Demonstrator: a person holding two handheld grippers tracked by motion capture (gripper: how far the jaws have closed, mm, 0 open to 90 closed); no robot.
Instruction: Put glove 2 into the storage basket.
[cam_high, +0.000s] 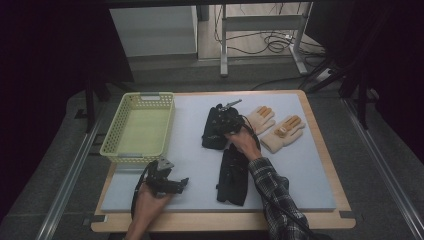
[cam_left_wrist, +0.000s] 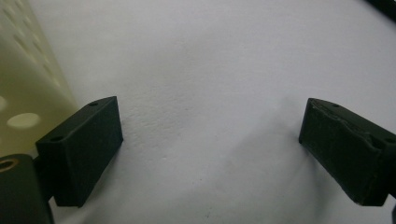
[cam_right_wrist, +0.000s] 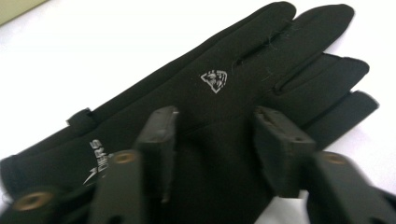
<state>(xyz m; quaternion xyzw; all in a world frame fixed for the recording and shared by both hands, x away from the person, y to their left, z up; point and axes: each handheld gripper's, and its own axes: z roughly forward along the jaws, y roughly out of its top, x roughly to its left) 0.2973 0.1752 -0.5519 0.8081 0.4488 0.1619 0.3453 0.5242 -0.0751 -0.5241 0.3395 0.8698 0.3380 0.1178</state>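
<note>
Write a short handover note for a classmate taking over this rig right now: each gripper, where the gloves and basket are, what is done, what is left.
Left gripper: open, low over bare mat beside the yellow basket.
Right gripper: jaws parted, pressed against the far black glove; no firm grip visible yet.
Near black glove lies flat in front of it; two tan gloves lie to the right.
Done: nothing is in the basket.
Left, probably: all four gloves, if they go into the basket.

The person's right forearm wears a dark-and-white plaid flannel sleeve (cam_high: 277, 200), while each hand carries a matte black two-jaw gripper, left (cam_high: 183, 183) and right (cam_high: 220, 114), with brass-coloured screws behind blocky jaws.
</note>
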